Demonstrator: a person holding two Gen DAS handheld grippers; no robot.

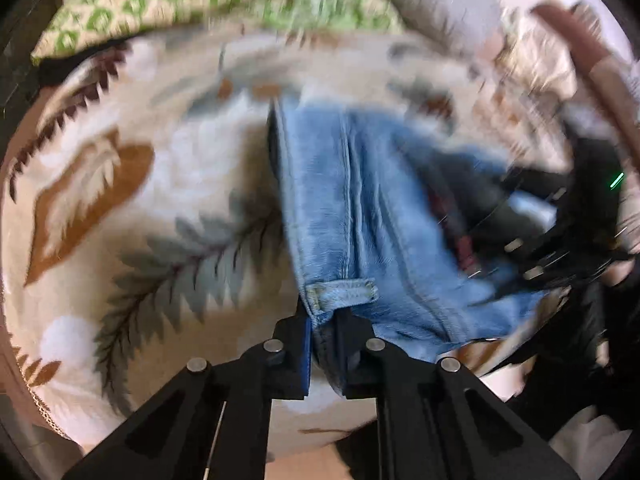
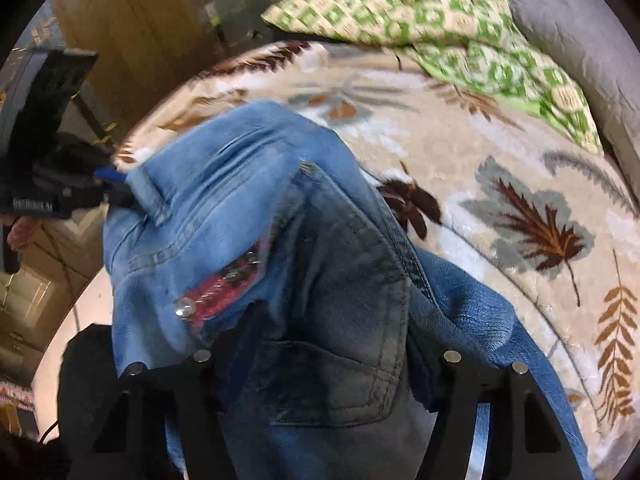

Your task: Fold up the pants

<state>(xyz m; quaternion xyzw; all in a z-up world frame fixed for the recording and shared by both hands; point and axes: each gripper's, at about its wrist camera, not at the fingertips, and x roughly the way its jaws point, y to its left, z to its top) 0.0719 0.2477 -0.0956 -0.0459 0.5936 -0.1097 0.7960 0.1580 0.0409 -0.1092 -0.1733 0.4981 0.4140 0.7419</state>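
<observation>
A bed covered by a cream blanket [image 2: 500, 184] printed with brown and grey leaves fills the background, with a green patterned pillow [image 2: 432, 12] at its far end. Blue denim pants [image 2: 248, 208] lie bunched on the blanket. The left gripper [image 1: 322, 344] has its jaws nearly closed, pinching the waistband edge just below a belt loop [image 1: 342, 290]. The right gripper [image 2: 320, 360] has its jaws fairly wide, with the dark back pocket [image 2: 336, 380] area between them; motion blur leaves it unclear whether they press the cloth.
</observation>
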